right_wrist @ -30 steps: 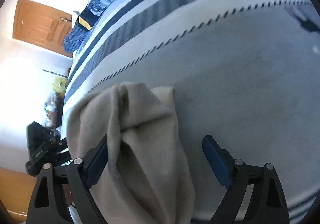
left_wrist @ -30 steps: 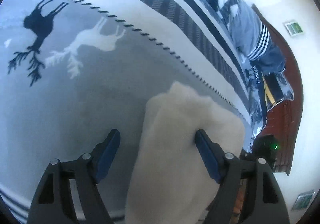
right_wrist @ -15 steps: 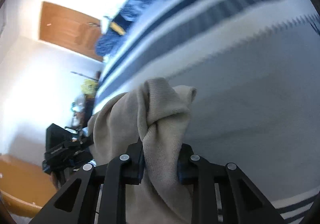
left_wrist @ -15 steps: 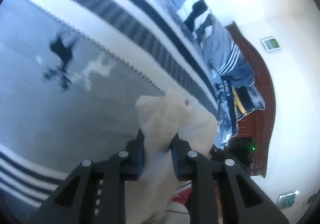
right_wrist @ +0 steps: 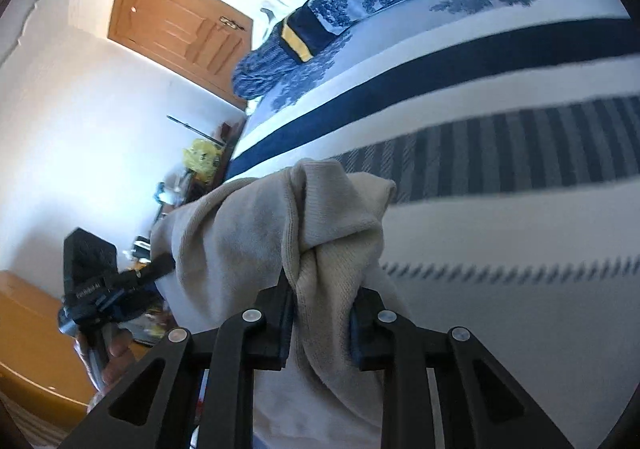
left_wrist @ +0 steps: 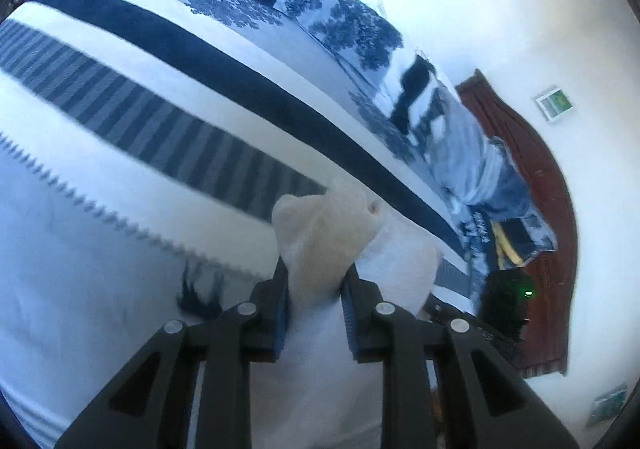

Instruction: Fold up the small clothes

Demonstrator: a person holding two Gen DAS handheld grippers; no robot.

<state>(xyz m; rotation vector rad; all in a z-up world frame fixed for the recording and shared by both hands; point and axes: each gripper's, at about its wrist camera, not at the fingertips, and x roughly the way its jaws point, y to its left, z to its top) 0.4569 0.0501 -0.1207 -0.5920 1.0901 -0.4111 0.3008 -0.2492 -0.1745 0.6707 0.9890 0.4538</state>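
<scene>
A small cream knit garment (left_wrist: 324, 233) is pinched in my left gripper (left_wrist: 314, 281), which is shut on a bunched edge of it. The same garment (right_wrist: 256, 233) shows in the right wrist view, where my right gripper (right_wrist: 322, 301) is shut on another bunched corner. Both grippers hold the cloth lifted above the bed, and it hangs down between and below the fingers. The lower part of the garment is hidden behind the gripper bodies.
The bed has a white, grey and navy striped blanket (left_wrist: 168, 137) (right_wrist: 500, 153). Blue-patterned pillows (left_wrist: 344, 25) lie at its far side. A dark wooden headboard (left_wrist: 548, 185) and a wooden door (right_wrist: 176, 29) stand beyond. The other gripper (right_wrist: 100, 289) shows at the left.
Both grippers closed on the cream garment, which lay flat a second ago, and have lifted it off the blanket; the views now tilt up toward the pillows and walls.
</scene>
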